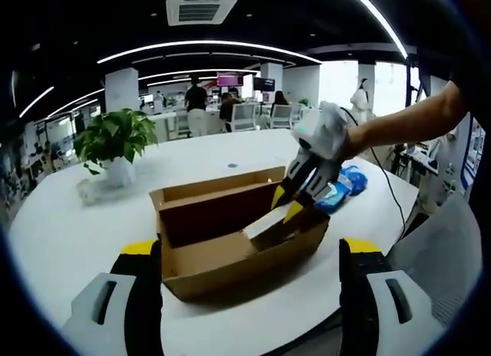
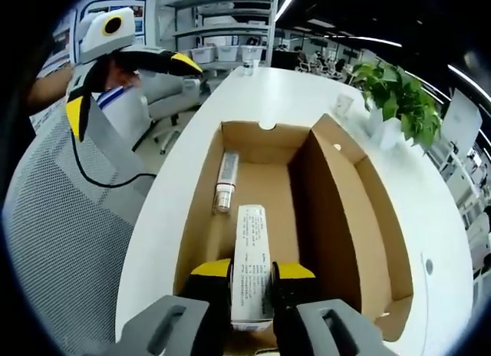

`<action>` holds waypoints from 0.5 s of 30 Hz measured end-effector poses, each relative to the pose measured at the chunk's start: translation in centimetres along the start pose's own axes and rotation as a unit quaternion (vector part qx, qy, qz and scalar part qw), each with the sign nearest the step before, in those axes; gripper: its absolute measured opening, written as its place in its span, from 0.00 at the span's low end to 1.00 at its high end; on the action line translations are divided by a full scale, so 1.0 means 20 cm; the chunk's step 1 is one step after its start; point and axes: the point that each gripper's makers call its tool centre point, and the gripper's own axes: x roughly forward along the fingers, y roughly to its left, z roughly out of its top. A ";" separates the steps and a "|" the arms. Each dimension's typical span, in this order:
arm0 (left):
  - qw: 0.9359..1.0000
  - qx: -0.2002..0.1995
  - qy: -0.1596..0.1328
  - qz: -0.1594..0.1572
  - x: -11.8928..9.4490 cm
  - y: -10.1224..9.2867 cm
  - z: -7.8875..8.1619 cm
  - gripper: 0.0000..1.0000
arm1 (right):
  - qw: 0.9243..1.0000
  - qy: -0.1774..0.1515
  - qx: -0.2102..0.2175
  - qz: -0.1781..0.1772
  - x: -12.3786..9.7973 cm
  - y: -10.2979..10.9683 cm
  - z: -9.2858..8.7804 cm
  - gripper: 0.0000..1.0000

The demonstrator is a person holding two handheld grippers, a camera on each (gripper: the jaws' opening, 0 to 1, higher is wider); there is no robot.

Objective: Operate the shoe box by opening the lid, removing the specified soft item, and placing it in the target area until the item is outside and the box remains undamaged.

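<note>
The brown cardboard shoe box point(image 1: 201, 265) lies open on the white table, its lid point(image 2: 360, 218) standing up along one side. Inside lie a long white printed pack point(image 2: 250, 256) and a small white tube point(image 2: 225, 183). My right gripper point(image 2: 252, 273) is down in the box, shut on the near end of the white pack. From the left gripper view it reaches in from the right, yellow tips at the box's far end point(image 1: 285, 205). My left gripper point(image 1: 249, 246) hangs wide open in front of the box, holding nothing, and appears at the upper left point(image 2: 130, 87).
A potted plant point(image 1: 115, 141) stands at the back left of the table. A blue packet point(image 1: 343, 187) lies on the table behind the box. A grey mesh chair point(image 2: 61, 241) stands at the table's edge. People and desks fill the office behind.
</note>
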 end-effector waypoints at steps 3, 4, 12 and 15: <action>1.000 0.001 -0.004 0.002 0.01 0.00 0.01 0.98 | 1.000 -0.007 0.005 -0.005 -0.05 -0.02 0.01 0.16; 1.000 0.001 -0.005 0.002 0.02 0.00 0.01 0.98 | 1.000 -0.009 0.007 -0.007 -0.06 -0.03 0.01 0.16; 1.000 0.006 -0.004 -0.003 0.03 -0.02 0.01 0.98 | 0.999 -0.028 0.010 -0.021 -0.15 -0.07 0.05 0.15; 1.000 0.006 -0.006 -0.003 0.03 -0.02 0.01 0.98 | 0.999 -0.031 0.011 -0.023 -0.18 -0.08 0.07 0.15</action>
